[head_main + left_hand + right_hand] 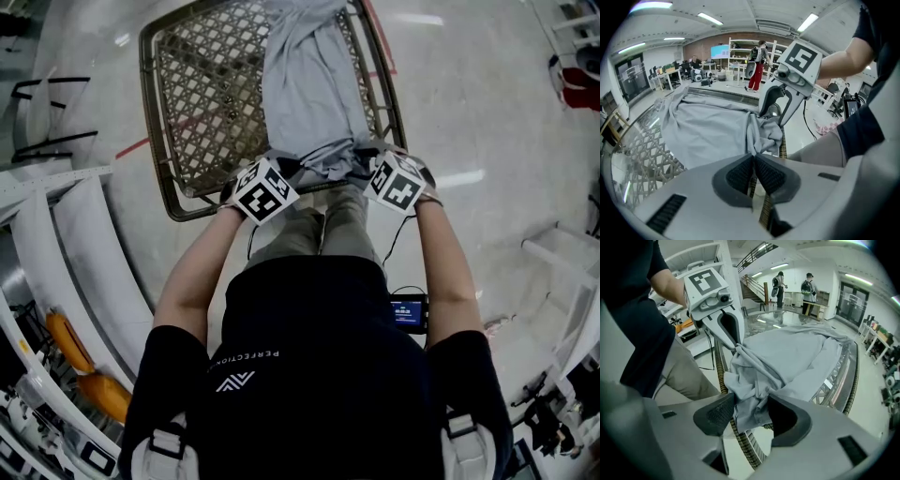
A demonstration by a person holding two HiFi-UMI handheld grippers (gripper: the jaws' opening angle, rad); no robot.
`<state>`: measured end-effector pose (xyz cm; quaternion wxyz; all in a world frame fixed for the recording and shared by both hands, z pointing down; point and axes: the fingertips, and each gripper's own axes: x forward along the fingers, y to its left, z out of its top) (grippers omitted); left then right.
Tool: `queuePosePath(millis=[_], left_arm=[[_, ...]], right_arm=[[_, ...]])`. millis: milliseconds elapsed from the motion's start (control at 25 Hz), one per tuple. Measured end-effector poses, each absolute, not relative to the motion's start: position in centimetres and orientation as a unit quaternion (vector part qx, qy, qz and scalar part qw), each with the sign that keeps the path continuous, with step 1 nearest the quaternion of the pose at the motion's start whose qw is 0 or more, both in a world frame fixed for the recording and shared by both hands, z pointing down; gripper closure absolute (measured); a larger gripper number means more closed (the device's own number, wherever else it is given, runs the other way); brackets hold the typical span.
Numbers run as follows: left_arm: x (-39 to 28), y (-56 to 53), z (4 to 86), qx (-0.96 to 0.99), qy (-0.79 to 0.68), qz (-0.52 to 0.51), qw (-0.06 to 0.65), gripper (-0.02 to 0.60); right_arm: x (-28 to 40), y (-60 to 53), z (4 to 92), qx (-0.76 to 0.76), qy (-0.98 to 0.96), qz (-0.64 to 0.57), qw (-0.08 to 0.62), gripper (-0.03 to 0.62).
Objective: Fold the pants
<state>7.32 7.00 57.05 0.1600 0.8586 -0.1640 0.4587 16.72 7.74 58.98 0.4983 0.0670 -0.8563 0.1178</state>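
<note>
At the far left the lattice tabletop (202, 94) lies bare beside the cloth, and its woven rim (155, 122) curves round toward you. Your left tongs (753, 158) are at the near edge of that tabletop, pressed together on a thin fold of the pants (305, 84). The cloth draws into a tight gather right at their tips. The pants are grey and lie along the right half of the tabletop. They run from its far edge to the near edge, where the end is bunched up between your two hands and spills just over the rim. To the right of that bunch, your right tongs (751, 405) stand spread wide. A crumpled wad of the same cloth hangs loose in the gap between them, not squeezed by the pads. The two tongs sit near each other on either side of the bunched end, each with its marker cube facing up at you. Further right, at your hip, a small screen (409, 312) glows blue.
</note>
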Motion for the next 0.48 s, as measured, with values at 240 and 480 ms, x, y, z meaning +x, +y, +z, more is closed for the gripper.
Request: queuePosePath(millis=[240, 480], left_arm=[[5.8, 4.3, 54.5, 0.861, -0.224, 0.421, 0.176, 0.557], [5.0, 3.2, 53.0, 0.861, -0.234, 0.421, 0.16, 0.557]], right_arm=[[17.1, 7.4, 59.3, 0.074, -0.852, 0.089, 0.51, 0.381], [17.6, 6.6, 59.3, 0.101, -0.845, 0.083, 0.519, 0.537]])
